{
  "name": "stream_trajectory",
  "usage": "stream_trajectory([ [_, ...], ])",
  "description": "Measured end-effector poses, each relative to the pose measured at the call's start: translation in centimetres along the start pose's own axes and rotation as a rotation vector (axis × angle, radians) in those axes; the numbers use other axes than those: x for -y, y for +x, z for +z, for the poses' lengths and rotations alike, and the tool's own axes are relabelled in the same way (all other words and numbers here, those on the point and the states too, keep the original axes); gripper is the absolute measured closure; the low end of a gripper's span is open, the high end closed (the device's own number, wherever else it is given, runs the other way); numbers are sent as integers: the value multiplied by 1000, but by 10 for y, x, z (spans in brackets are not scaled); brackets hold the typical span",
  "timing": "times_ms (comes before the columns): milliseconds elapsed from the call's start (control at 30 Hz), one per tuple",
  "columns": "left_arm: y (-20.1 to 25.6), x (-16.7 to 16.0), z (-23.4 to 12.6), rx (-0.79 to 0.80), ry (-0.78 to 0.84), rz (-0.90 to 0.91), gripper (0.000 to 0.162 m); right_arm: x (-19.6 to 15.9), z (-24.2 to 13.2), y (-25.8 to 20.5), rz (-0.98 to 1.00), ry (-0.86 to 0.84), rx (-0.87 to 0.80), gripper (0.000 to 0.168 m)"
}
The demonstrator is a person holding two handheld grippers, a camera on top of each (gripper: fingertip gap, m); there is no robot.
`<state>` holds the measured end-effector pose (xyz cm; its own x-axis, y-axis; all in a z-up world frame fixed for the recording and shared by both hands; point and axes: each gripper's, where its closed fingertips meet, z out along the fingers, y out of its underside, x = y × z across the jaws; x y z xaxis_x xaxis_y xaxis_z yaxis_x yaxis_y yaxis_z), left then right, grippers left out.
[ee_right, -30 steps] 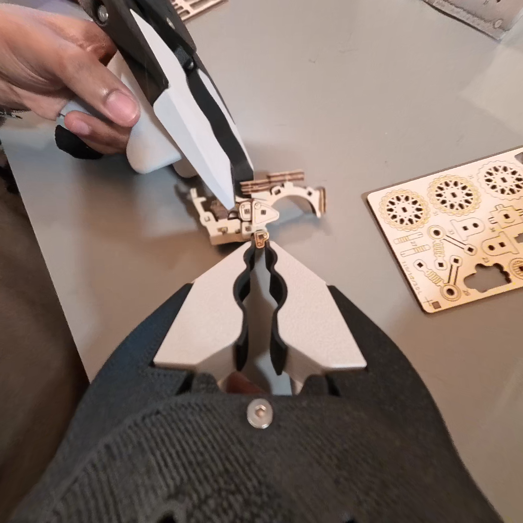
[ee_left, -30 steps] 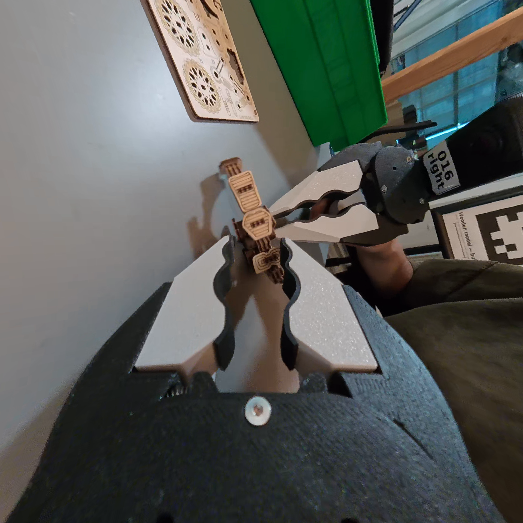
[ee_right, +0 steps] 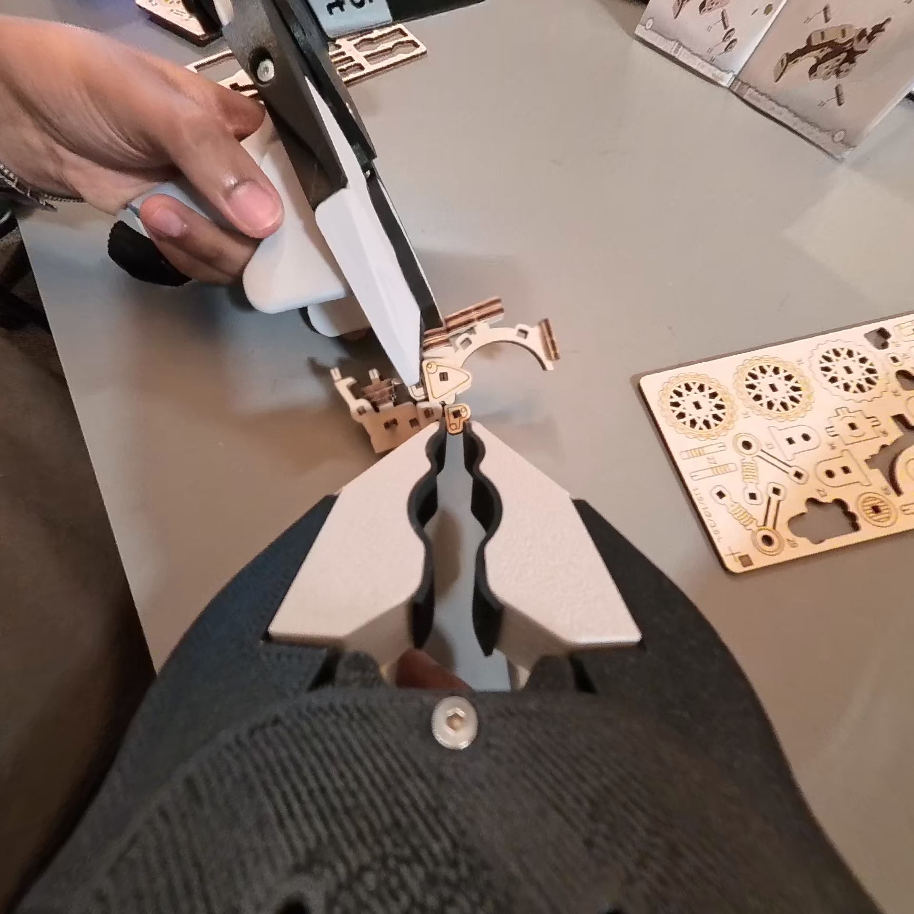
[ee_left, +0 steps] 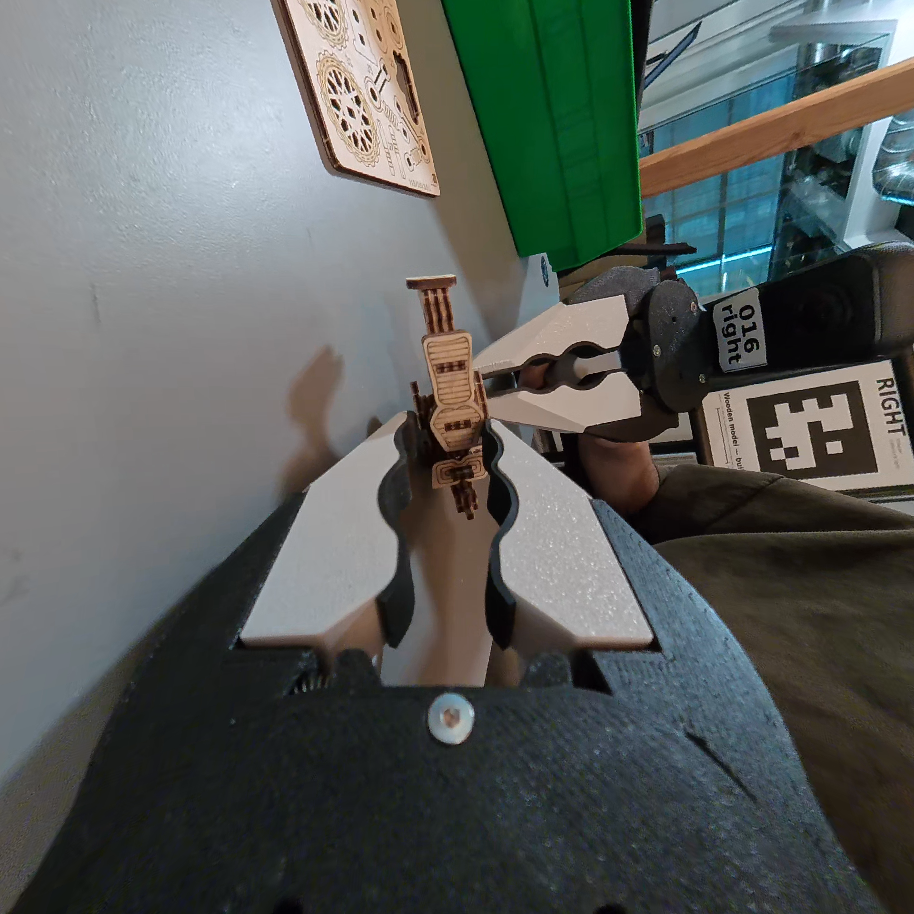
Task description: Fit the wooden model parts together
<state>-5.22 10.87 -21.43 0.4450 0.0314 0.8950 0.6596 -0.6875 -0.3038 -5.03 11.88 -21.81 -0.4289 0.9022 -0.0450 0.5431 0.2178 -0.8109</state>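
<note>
While the right gripper (ee_right: 455, 429) pinched a tiny wooden piece (ee_right: 456, 417) at mid-frame, the half-built wooden model (ee_right: 435, 383) sat just above it, almost touching. The left gripper (ee_left: 447, 440) was clamped on that model, holding it over the grey bench (ee_right: 593, 207).

left hand-held gripper (ee_left: 447, 435) clamped, right hand-held gripper (ee_right: 456, 429) pinched nearly closed (tips converging)
</note>
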Motion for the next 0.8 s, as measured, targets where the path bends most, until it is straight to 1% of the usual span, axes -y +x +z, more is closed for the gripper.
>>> stream_trajectory([
  [133, 2, 5, -2, -38, 34, -20, 137, 2, -1, 1, 3, 14, -2, 164],
  [267, 6, 13, -7, -130, 89, -99, 138, 7, -6, 7, 5, 44, -31, 164],
  [400, 8, 21, -12, -177, 143, -144, 137, 17, -11, 6, 41, 104, -11, 164],
  [500, 7, 21, -12, -168, 156, -133, 137, 22, -13, 4, 88, 135, 13, 164],
  [800, 6, 18, -5, -94, 158, -47, 137, 13, -8, 5, 219, 79, 38, 164],
])
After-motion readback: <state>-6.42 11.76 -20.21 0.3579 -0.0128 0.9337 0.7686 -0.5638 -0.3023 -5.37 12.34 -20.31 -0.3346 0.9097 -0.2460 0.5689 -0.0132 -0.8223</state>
